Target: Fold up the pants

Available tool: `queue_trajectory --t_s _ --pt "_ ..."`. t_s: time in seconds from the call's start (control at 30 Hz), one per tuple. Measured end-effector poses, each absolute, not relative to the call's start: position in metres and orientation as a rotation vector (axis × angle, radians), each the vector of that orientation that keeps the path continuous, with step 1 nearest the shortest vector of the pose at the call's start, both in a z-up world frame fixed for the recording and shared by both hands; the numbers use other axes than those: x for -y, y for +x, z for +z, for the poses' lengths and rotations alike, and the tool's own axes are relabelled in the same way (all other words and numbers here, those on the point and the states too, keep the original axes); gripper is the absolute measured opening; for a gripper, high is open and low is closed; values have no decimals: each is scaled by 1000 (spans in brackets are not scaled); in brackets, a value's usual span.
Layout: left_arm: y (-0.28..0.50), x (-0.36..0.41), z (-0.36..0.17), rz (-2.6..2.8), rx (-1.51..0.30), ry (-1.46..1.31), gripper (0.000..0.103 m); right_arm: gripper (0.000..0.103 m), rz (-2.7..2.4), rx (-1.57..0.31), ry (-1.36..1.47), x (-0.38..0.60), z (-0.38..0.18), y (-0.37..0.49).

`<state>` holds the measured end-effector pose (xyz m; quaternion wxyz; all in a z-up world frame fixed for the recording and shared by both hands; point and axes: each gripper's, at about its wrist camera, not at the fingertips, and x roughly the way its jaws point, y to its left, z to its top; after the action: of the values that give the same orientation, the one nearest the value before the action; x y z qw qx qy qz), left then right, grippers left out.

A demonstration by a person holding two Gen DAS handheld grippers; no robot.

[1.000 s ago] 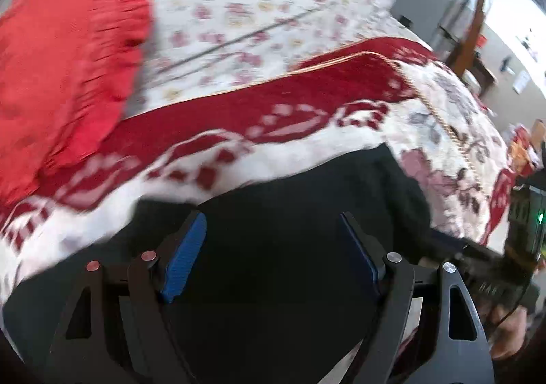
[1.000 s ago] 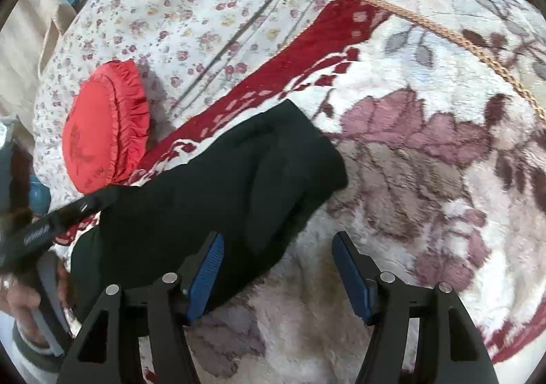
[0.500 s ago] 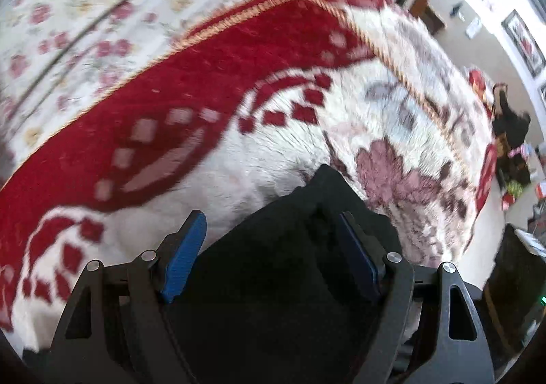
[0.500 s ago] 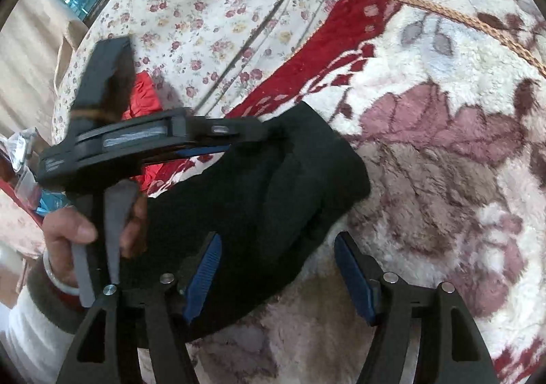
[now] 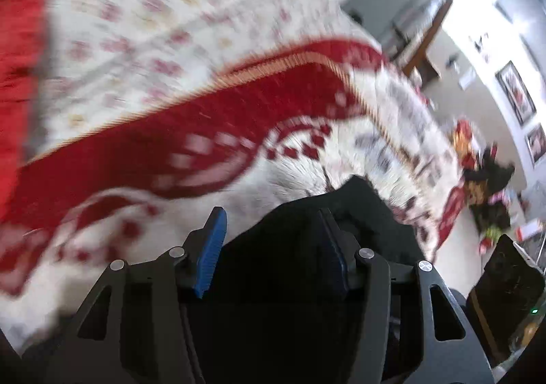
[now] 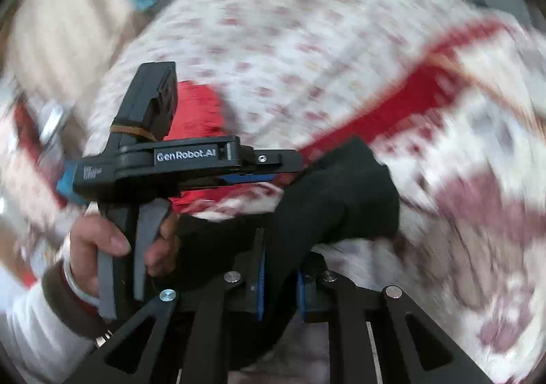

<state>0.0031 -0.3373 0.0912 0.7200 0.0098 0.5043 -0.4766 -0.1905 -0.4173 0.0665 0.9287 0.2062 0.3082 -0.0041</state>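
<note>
Nearest in the right wrist view, the right gripper [image 6: 278, 276] has its blue-padded fingers drawn close together, pinching a thick fold of the black fabric pants [image 6: 341, 206] between them. The pants are a dark, matte, bunched bundle with a rounded folded end, lying on the plush white blanket with red and mauve floral pattern [image 6: 477, 213]. In the left wrist view, the left gripper [image 5: 273, 240] stands with its fingers spread apart, the pants [image 5: 290, 281] filling the gap between them and reaching just past the tips. The person's hand [image 6: 102, 247] holds this gripper's handle beside the pants. Beyond lie a red ruffled cushion [image 6: 198, 111] and a pale flowered bedsheet [image 5: 170, 15], both blurred.
</note>
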Motion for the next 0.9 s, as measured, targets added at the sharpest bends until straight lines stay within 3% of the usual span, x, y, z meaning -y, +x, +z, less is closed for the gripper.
queue_trajectory --t_s 0.1,0.2,0.37,0.43,0.47,0.53,0.57,0.67,0.8,0.9 --pt "9 247 125 -956 -1048 -54 55 13 101 -633 281 370 86 -178" --pt "5 175 134 -810 -1016 -71 62 14 279 -676 171 308 80 -163" --pt "-15 89 114 -653 -1054 -97 62 23 478 -917 169 239 28 -143" --pt "-27 74 104 -632 -1069 -128 62 26 546 -895 237 242 32 -154" --pt "-32 71 100 -628 -1074 -138 62 30 565 -870 262 247 39 -161" --pt "-43 72 94 -631 -1077 -147 62 53 528 -821 275 259 51 -170" --pt "-48 75 90 -630 -1077 -147 62 53 474 -796 262 264 56 -171" --pt "-60 92 79 -629 -1094 -96 62 53 309 -772 224 276 58 -163" --pt "-70 120 64 -584 -1099 -25 62 34 140 -817 121 281 41 -125" --pt "-70 134 47 -546 -1116 26 62 31 102 -873 84 287 24 -100"
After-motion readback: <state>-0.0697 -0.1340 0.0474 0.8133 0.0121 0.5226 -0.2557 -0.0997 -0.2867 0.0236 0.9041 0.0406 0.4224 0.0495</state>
